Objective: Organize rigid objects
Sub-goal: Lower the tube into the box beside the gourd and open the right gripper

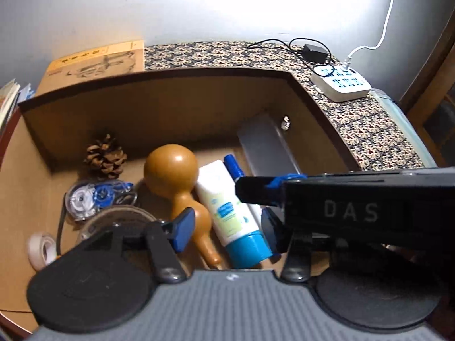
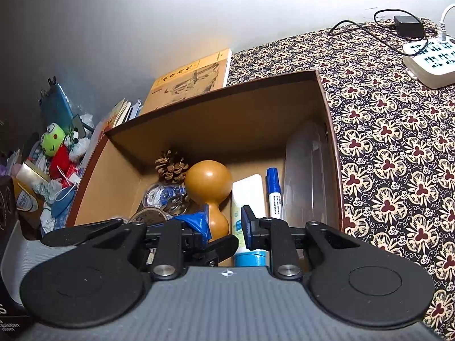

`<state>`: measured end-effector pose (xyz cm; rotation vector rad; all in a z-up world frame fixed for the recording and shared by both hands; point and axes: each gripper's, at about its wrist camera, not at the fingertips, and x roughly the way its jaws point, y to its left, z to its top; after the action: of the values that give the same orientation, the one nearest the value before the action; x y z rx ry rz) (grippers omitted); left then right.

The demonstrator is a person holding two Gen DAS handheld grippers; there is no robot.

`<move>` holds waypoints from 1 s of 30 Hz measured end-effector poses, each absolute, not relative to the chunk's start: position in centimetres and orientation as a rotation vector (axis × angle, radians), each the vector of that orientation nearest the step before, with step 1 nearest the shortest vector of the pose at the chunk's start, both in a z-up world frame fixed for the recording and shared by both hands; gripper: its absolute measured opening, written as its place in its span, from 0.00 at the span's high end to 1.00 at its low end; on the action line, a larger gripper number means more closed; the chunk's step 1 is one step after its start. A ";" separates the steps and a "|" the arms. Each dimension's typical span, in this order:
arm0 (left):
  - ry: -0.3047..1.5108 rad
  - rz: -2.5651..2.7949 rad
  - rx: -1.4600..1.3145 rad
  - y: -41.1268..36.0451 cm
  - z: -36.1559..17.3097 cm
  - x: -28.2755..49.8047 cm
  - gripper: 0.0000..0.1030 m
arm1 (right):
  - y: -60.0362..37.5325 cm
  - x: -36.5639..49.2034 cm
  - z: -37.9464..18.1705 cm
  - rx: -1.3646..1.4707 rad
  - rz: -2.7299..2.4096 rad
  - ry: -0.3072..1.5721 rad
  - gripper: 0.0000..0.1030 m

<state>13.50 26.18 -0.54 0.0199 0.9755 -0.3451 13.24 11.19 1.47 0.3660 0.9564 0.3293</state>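
Both grippers hang over the near edge of the cardboard box, which already holds the gathered things: a pine cone in the far left corner, a tape dispenser nearer, the wooden gourd in the middle, a white tube with a blue cap just right of it, a blue marker and a clear case along the right wall.

To do this step well, I judge, each tool should lift straight up and clear of the box walls, without nudging the gourd, which looks ready to roll against the tube.

The left gripper stands wide open, its blue pads spread to either side of the gourd's neck and the tube, gripping nothing. The right gripper is also parted, with the gourd's lower bulb and the tube showing through the gap; it holds nothing. Its left pad may brush the gourd, though the fisheye view makes that hard to settle. In the left wrist view, the right tool reaches in from the right, above the marker.
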 end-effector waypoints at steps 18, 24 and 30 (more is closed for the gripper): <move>0.952 -0.217 0.096 26.3 -0.1 12.9 0.39 | 11.0 12.5 1.4 0.395 0.317 0.890 0.97; 0.941 -0.173 0.105 26.6 0.7 12.3 0.36 | 11.1 12.1 1.7 0.385 0.301 0.878 0.97; 0.909 -0.137 0.132 26.6 1.7 11.1 0.36 | 10.9 10.9 2.7 0.353 0.270 0.848 0.94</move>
<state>11.07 26.59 1.66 0.1323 0.9092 -0.1367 10.93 10.89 2.69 0.3533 0.8483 0.2703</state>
